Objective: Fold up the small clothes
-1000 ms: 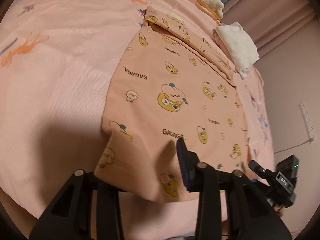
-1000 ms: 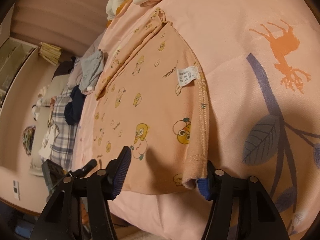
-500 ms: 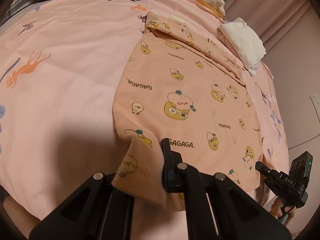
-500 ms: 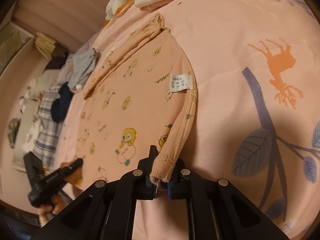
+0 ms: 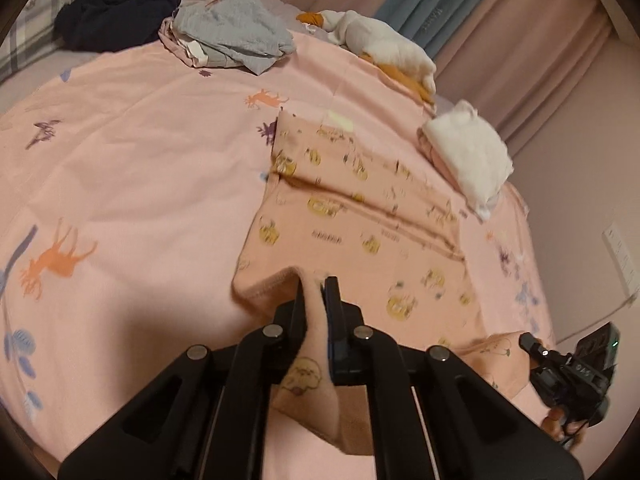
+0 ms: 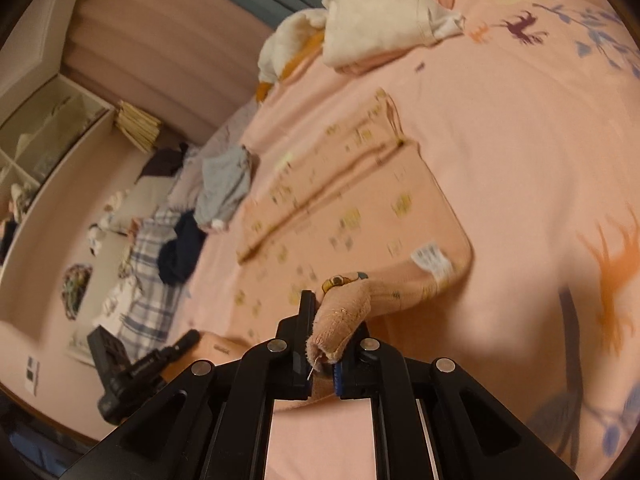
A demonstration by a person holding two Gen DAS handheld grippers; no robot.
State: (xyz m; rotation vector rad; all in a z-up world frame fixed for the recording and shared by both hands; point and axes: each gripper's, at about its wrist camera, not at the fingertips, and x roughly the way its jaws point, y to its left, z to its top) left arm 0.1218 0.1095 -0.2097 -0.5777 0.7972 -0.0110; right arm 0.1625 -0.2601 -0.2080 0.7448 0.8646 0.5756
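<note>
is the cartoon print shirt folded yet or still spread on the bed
Partly folded: one side of the cartoon print shirt is already doubled over, and both claws, left and right, grip its near hem, raised off the bedsheet.

The left hand-held gripper (image 5: 314,300) pinches a hem corner of the peach cartoon-print garment (image 5: 360,220), lifting it off the pink bed (image 5: 132,168). The right hand-held gripper (image 5: 528,344) shows at the lower right, at the garment's other near corner. A folded white cloth (image 5: 468,152) lies beyond the garment, and grey clothes (image 5: 236,36) and dark clothes (image 5: 112,16) sit farther back.
</note>
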